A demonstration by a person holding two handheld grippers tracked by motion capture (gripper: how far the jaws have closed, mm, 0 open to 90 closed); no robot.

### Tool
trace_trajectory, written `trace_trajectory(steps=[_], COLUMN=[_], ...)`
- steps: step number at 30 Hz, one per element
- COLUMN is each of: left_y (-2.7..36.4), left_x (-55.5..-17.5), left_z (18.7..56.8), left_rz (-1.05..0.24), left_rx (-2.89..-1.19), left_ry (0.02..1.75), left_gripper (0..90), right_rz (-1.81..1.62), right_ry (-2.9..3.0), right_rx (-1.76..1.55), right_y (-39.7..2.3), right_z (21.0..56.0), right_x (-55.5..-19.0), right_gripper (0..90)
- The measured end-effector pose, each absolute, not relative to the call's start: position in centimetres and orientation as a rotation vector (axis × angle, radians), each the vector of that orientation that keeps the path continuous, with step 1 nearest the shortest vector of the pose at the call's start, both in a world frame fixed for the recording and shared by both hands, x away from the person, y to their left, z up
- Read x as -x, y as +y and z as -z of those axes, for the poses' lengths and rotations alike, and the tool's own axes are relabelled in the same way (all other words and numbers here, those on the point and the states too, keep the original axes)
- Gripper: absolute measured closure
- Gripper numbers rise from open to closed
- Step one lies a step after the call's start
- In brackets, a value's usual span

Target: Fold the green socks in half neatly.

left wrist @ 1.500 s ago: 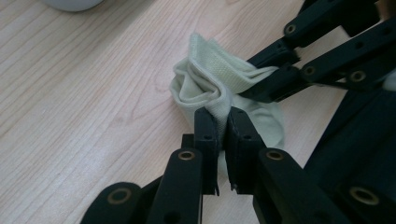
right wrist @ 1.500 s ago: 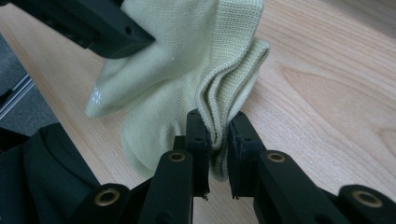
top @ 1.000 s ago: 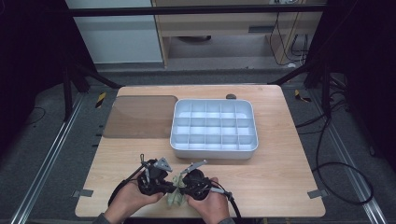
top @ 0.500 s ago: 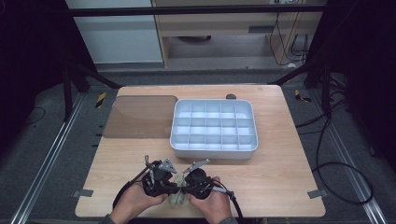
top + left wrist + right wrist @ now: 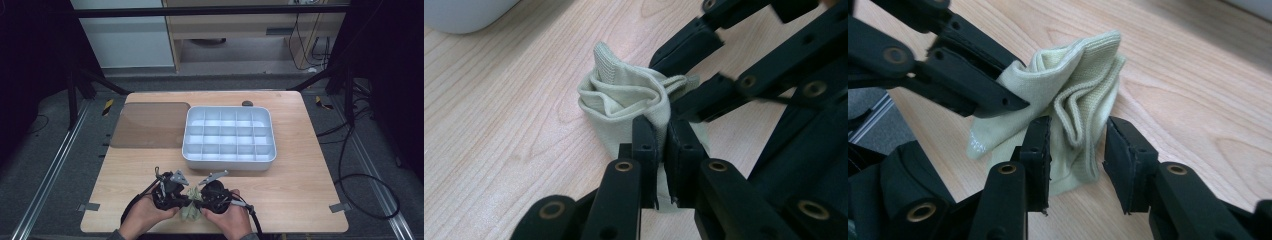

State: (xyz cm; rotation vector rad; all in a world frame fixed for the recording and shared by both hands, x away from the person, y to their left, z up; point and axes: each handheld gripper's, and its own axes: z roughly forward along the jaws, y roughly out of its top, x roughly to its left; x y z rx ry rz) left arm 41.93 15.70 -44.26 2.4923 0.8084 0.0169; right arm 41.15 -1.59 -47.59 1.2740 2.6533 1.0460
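This looks like a lab or test room set up for recording, not a home. A plain wooden tabletop (image 5: 300, 165) stands in the middle of the frame on grey carpet, ringed by a dark metal frame (image 5: 210, 11) whose bar crosses the top. Black cables (image 5: 350, 165) trail over the floor at the right, and metal rails (image 5: 47, 175) run along the lower left. Strips of tape (image 5: 338, 207) hold the tabletop's corners. Pale cabinets (image 5: 125, 35) line the upper left.
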Motion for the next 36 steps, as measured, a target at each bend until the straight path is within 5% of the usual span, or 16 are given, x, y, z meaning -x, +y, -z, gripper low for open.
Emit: trace_trajectory(steps=[8, 13, 18, 36], left_y=[15.7, 15.7, 15.8, 15.0], left_x=[-42.0, -42.0, -42.0, -41.7], left_z=[44.3, 44.4, 44.4, 44.2], left_rz=[-0.017, -0.019, -0.021, -0.01], left_rx=[-2.489, -2.488, -2.479, -2.455], left_ry=[0.812, 0.811, 0.819, 0.797], left_gripper=[83.8, 83.8, 83.7, 83.3], right_rz=[-1.07, -1.072, -1.066, -1.143], right_ry=[2.639, 2.657, 2.673, 2.669], right_rx=[-1.264, -1.261, -1.271, -1.371], right_y=[-2.6, -2.5, -2.1, -2.8], right_z=[46.8, 47.0, 47.4, 48.7], right_x=[-40.5, -40.7, -40.9, -41.8], right_gripper=[80.2, 73.1, 83.3, 84.5])
